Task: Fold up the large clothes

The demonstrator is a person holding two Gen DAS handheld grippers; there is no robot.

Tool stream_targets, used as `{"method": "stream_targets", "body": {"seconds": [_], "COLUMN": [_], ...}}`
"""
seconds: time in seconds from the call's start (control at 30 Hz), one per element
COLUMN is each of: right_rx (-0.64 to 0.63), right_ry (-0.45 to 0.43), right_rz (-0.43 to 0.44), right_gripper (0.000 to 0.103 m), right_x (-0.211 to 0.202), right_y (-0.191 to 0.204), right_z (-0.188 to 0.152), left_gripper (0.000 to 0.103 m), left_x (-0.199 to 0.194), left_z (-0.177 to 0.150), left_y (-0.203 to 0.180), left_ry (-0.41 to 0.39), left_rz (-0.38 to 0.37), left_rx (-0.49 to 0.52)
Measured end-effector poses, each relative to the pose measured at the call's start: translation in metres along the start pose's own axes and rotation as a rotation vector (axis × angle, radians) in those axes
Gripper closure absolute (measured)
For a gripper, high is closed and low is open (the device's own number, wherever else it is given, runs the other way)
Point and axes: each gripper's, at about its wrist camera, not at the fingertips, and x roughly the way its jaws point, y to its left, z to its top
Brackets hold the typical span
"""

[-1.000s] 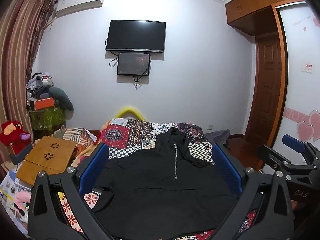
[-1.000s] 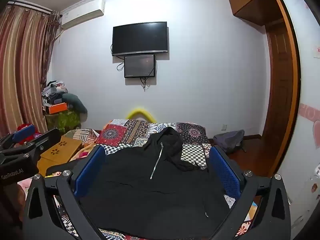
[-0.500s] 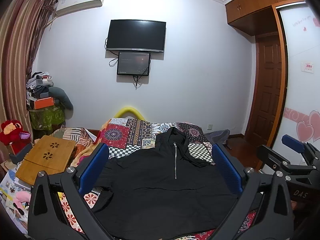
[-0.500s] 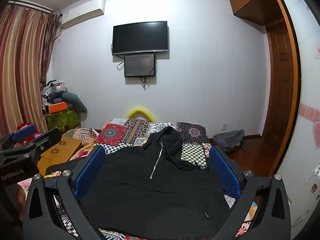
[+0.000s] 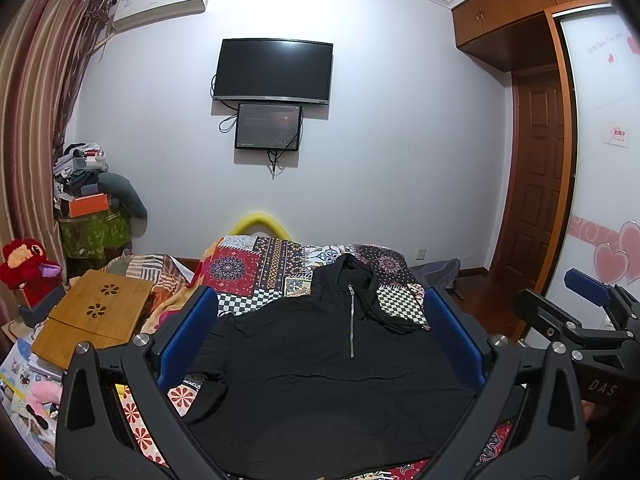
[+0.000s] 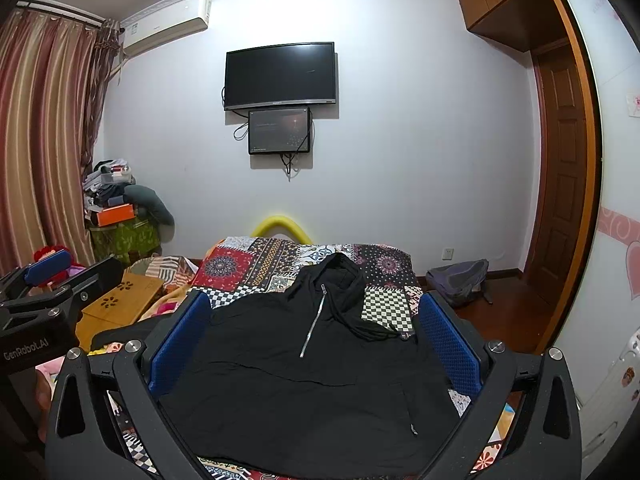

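Left gripper is spread wide, blue pads far apart, nothing between them. It hangs above the hoodie, not touching it. Right gripper is the same: spread wide, empty, above the cloth with no contact. Each one shows at the edge of the other's view, the right at the far right of the left view, the left at the far left of the right view.

The hoodie is black, laid flat and face up on the bed. Zip runs down the middle of the chest, hood toward the far wall, drawcord draped to the right of the hood. 1 sleeve trails off toward the left edge of the bed. Fabric is lightly wrinkled, unfolded.

Bed has a patchwork cover in red, black and checkered squares. A yellow curved tube sits at its far end.

Left of the bed: a wooden lap bench with flower cut-outs, a red plush toy, and a pile of clothes and boxes in the corner by striped curtains.

Far wall: 2 screens, a TV and a smaller monitor just under it, AC unit top left. A wooden door and cabinets are on the right, with a grey bag on the floor near the door.
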Motion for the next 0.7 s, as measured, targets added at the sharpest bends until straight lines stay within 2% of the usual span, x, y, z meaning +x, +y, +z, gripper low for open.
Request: {"method": "stream_targets", "body": {"seconds": [0.7], "right_rx": [0.001], "right_ry": [0.000], "right_rz": [0.000], "right_gripper": [0.000], "right_x": [0.0006], "right_y": [0.0000], "right_z": [0.0002], "left_gripper": [0.000], "left_x": [0.0023], "left_z": [-0.0035], "left_y": [-0.0024], "left_ry": [-0.002], "left_rz": [0.010], "left_rx": [0.006]}}
